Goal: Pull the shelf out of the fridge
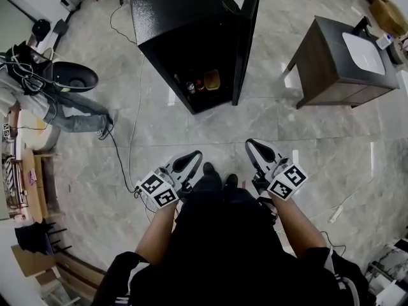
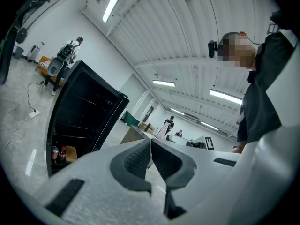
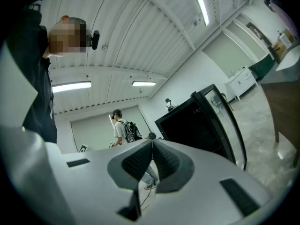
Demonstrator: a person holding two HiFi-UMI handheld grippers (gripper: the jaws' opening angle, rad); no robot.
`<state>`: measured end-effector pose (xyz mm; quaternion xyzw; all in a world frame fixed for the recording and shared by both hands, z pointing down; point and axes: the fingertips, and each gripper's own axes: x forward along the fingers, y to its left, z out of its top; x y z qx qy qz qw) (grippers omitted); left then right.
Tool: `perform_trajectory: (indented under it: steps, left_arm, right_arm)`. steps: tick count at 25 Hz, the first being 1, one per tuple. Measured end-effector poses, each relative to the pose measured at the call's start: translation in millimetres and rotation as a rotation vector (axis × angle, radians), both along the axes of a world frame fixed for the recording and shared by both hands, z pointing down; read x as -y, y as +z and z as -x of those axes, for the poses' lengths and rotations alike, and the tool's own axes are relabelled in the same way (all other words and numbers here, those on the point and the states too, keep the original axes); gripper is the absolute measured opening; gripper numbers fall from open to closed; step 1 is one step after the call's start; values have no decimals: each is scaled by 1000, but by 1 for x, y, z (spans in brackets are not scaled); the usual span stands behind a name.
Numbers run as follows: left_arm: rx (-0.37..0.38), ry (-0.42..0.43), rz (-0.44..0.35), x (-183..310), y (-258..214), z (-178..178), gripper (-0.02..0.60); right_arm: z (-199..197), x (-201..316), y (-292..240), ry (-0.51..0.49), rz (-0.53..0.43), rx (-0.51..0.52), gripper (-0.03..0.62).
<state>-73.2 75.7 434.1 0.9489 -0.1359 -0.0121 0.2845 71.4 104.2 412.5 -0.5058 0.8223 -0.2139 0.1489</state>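
Here the fridge [image 1: 191,37] stands on the grey tiled floor [image 1: 223,126], far from the person and a little to the left, with its door [image 1: 245,37] swung open on the right side. Both grippers are held near the person's body, well apart from the fridge and touching nothing in it.

The left gripper [image 1: 193,158] points toward the far side. In its own view the left gripper [image 2: 150,142] has its fingers [image 2: 136,161] clenched together with nothing between them. The right gripper [image 1: 254,146] is held the same way, and its own view of the right gripper [image 3: 152,142] shows the fingers [image 3: 171,163] pressed tip to tip, empty.

The shelf [image 2: 75,124] sits inside the dark fridge [image 2: 79,111] as a thin line, with another faint line above it. At the bottom of the fridge stand two bottles [image 1: 191,87] beside a yellowish item [image 1: 212,80].

Far right stands a brown surface [image 1: 325,50] on legs, carrying a white pad [image 1: 363,51]. A cable [image 1: 131,139] trails over the floor at the left, near another person's legs [image 1: 70,110].
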Motion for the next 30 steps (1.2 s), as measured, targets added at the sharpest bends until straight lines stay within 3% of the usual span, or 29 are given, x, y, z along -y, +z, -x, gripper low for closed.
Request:
perform_trajectory:
  steps: [9, 15, 21, 30]
  left_arm:
    - [-84, -55, 67, 66, 12, -21, 23]
    - [-128, -78, 66, 124, 7, -33, 23]
    - [-148, -95, 78, 173, 13, -32, 23]
    - [-183, -202, 114, 206, 21, -33, 23]
  right_arm:
    - [-31, 60, 7, 25, 15, 9, 26]
    - [-48, 122, -2, 19, 13, -20, 26]
    - [-44, 177, -8, 13, 8, -29, 26]
    - [-31, 230, -17, -109, 7, -2, 26]
